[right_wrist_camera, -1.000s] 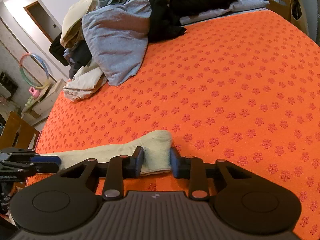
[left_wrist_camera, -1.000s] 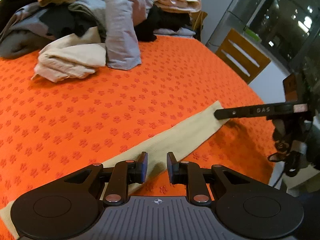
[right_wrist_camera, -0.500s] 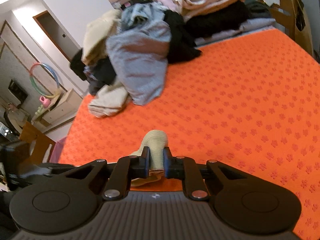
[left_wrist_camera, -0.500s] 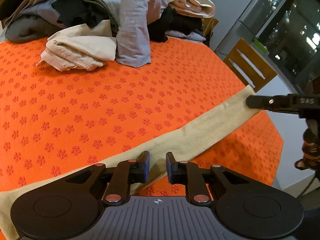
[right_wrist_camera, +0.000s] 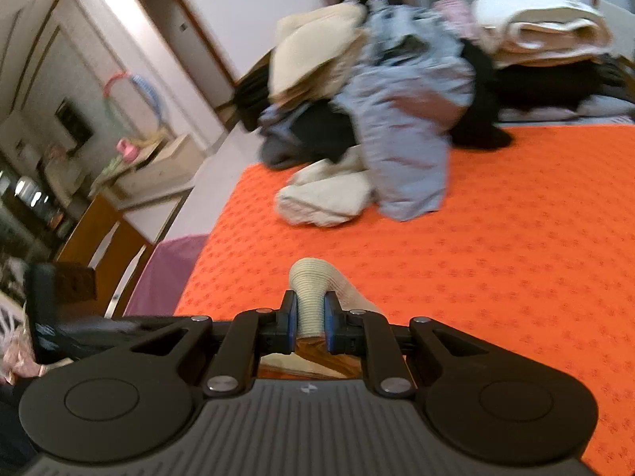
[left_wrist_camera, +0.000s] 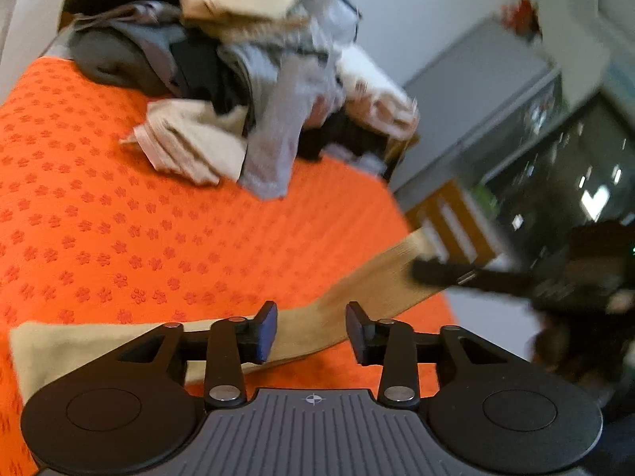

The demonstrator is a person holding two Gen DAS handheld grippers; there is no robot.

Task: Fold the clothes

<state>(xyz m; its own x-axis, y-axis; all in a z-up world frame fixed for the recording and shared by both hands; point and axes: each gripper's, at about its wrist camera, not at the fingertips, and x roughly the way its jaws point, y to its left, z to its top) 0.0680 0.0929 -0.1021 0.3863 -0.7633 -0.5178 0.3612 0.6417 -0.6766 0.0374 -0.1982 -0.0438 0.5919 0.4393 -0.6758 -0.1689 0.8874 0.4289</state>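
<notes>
The right tongs (right_wrist_camera: 309,319) are clamped on one bunched end of the beige cloth (left_wrist_camera: 369,281), lifting it just off the orange surface (right_wrist_camera: 516,238). From there the cloth runs as a long band along the near edge of the surface, passing under the left tongs (left_wrist_camera: 311,331), whose jaws stand apart with the cloth between them but not pinched. The cloth's other end lies flat on the surface beyond the left tongs. A heap of clothes (right_wrist_camera: 397,119) sits at the far side of the surface, well apart from the cloth. Both views are blurred.
</notes>
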